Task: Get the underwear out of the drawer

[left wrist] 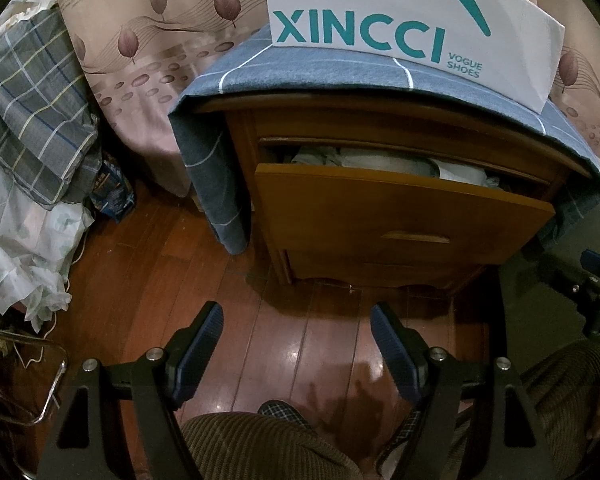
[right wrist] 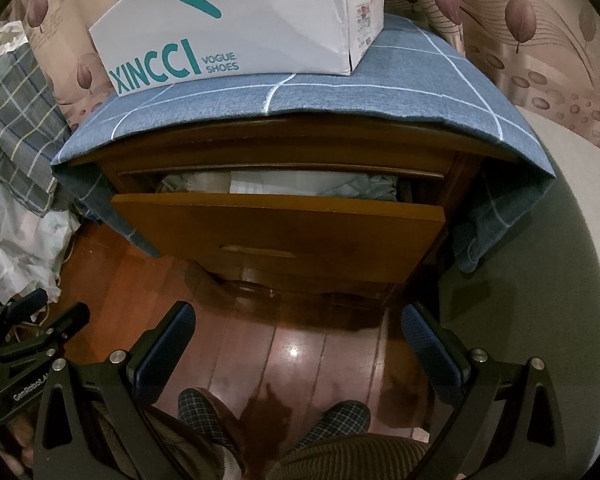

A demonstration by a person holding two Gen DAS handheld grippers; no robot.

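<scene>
Drawer (right wrist: 276, 232): partly pulled out. Underwear (right wrist: 284, 186): pale folded cloth, all inside it, untouched. Your left gripper (left wrist: 296, 334) and right gripper (right wrist: 298, 330): both wide, empty, held over the floor (right wrist: 292, 352) short of the drawer. Reaching, grasping and lifting were all left for you.

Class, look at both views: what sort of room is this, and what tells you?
Most likely a bedroom: a wooden nightstand with its drawer part open on folded clothes, a leaf-print curtain behind, and piled bedding.
</scene>
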